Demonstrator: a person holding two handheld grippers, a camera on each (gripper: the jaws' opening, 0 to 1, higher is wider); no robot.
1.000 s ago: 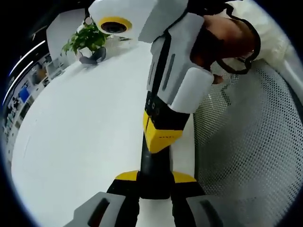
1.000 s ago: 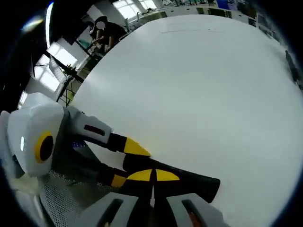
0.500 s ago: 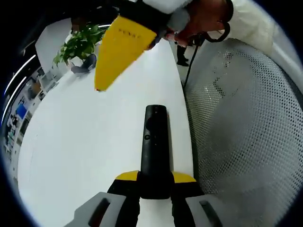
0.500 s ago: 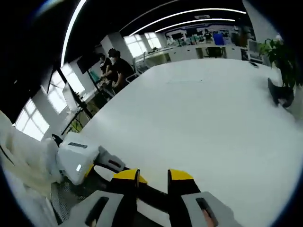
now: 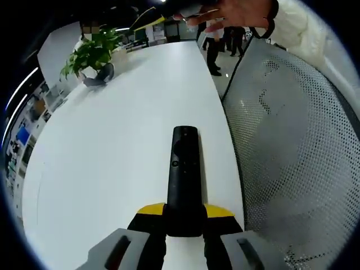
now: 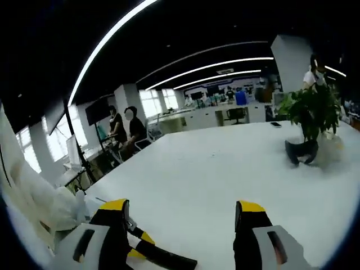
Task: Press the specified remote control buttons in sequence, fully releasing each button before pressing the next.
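1. The left gripper (image 5: 183, 225) kept its jaws clamped on the near end of a black remote control (image 5: 183, 169), which lay along the white table (image 5: 107, 163) near its edge.
2. The right gripper (image 6: 183, 225) had lifted away from the remote and spread its jaws wide, empty; I judged one press fully released.
3. Button labels were too small to read, and a hand (image 5: 242, 14) was cut off at the top.
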